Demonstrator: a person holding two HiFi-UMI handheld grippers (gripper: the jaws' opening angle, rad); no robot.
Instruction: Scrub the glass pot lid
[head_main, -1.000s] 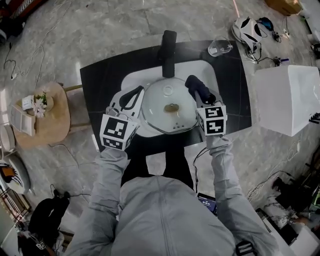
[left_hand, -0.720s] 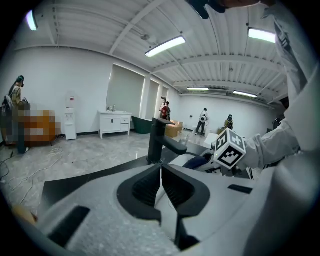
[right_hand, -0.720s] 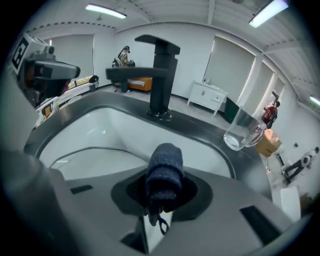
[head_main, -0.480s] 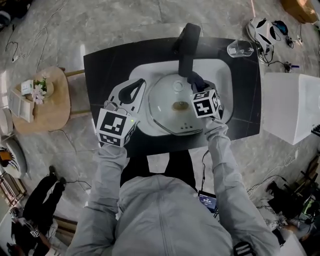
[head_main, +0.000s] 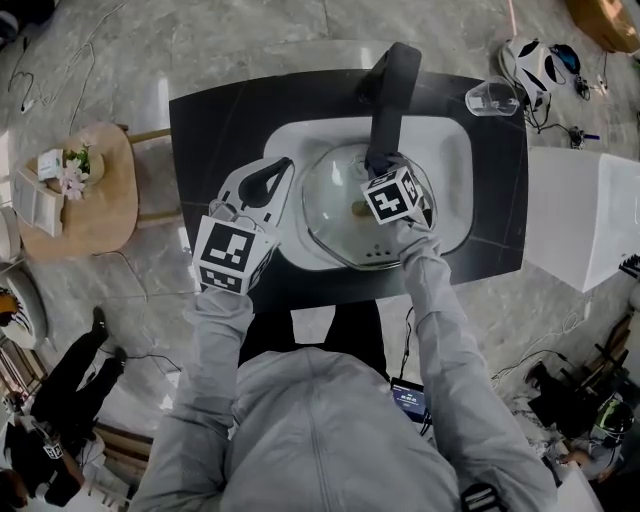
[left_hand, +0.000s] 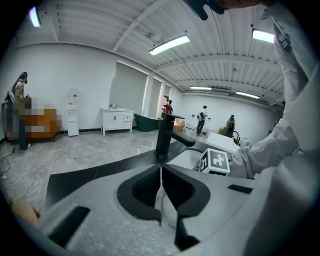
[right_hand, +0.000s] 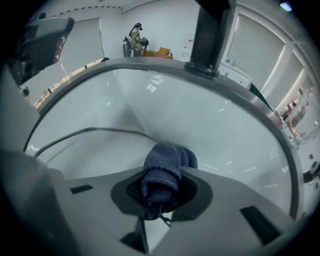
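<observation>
Seen from above, a person in a grey top stands at a black surface (head_main: 215, 110) with a white sink (head_main: 445, 140) set into it. The glass pot lid (head_main: 335, 225) lies in the sink, filling most of the basin, with its knob (head_main: 360, 208) near the middle. A tall black faucet (head_main: 392, 85) reaches over the far side of the lid. The left gripper (head_main: 279, 170) sits at the lid's left edge, its square-marked cube nearer the person. The right gripper (head_main: 385, 168) is over the lid just beyond the knob, pointing toward the faucet. A clear cup (head_main: 495, 97) stands at the surface's far right corner, and a small round wooden table (head_main: 95, 205) is on the floor to the left. In the left gripper view, the two dark jaws are pressed together along a thin line with nothing visible between them; the lid's curved rim (left_hand: 164, 217) shows through the gap beneath. Beyond them stand the faucet and the other gripper's marker cube (left_hand: 216, 162), with a grey sleeve (left_hand: 280, 145) at the right. In the right gripper view, the jaws are closed on a rolled blue cloth (right_hand: 164, 175), which pokes forward over the lid's glass; the lid's metal rim arcs off to the left, and the sink wall rises behind up to the faucet's base.
</observation>
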